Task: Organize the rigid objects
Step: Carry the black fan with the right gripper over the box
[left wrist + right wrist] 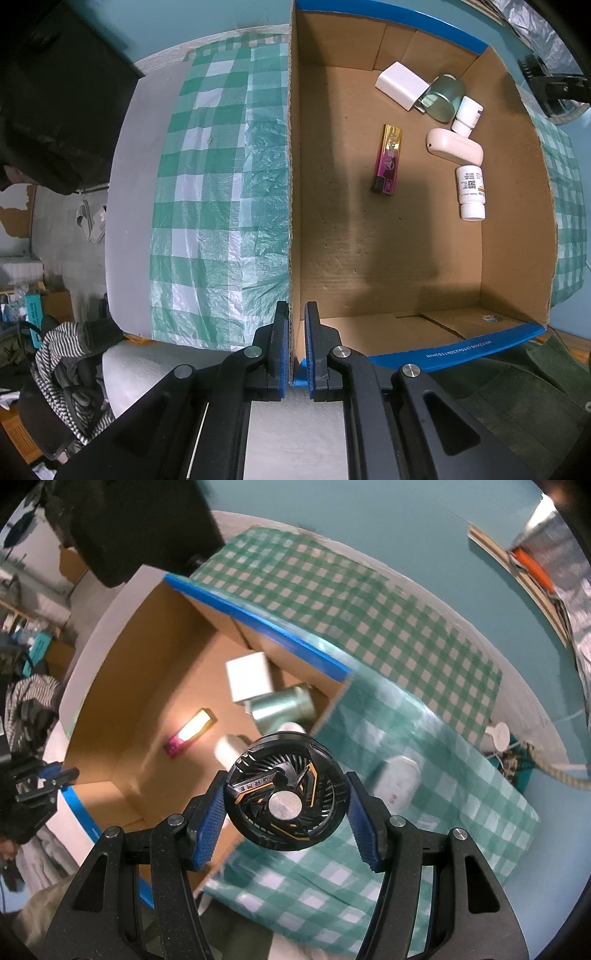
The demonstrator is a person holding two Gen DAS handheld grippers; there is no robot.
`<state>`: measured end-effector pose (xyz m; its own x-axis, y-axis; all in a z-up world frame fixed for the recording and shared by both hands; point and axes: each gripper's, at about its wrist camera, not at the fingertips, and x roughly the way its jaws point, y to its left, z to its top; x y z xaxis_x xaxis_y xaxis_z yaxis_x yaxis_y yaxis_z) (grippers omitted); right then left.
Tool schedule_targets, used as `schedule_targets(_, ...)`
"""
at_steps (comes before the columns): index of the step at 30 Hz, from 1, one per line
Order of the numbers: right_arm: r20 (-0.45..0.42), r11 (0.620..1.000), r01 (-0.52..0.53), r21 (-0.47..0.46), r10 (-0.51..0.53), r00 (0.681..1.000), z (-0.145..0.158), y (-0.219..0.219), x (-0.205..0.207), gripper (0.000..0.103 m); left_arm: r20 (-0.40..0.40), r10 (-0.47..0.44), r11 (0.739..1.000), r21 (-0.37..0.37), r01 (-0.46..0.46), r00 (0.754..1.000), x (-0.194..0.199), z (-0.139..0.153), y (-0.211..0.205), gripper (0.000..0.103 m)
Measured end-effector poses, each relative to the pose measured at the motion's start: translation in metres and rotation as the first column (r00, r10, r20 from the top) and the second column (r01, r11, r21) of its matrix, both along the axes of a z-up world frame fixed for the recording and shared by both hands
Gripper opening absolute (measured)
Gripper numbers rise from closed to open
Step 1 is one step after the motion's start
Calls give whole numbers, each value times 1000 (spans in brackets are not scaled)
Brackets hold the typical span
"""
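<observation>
- Cardboard box point(369, 258) wall is pinched in my left gripper point(296, 343), at the near corner edge.
- Floor beyond stays bare up to the lighter point(387, 159); other items crowd the far right.
- Round black fan point(286, 791) is clamped in my right gripper point(286, 805), above the box's right edge.

white case point(399, 784) half hidden behind black fan point(286, 792), tablecloth point(388, 657) motion-blurred

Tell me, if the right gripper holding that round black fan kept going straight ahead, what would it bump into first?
Probably the cardboard box: the right gripper points at its near corner, so the fan would likely meet the box wall or the items inside. Depth is hard to judge here.
</observation>
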<state>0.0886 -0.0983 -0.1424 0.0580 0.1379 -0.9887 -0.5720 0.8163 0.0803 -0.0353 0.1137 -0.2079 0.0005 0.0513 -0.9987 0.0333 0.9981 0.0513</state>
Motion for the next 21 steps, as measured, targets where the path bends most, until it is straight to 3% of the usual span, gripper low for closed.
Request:
schedule_targets(14, -4, 997, -71, -15, 71, 997, -26, 47, -6, 62, -4, 4, 1000, -3, -4, 1000, -3, -2, 0, 8)
schedule_targets(21, -15, 998, -53, -20, 52, 999, -39, 50, -3, 62, 3, 1, 1000, -5, -1, 1000, -3, -1, 0, 8)
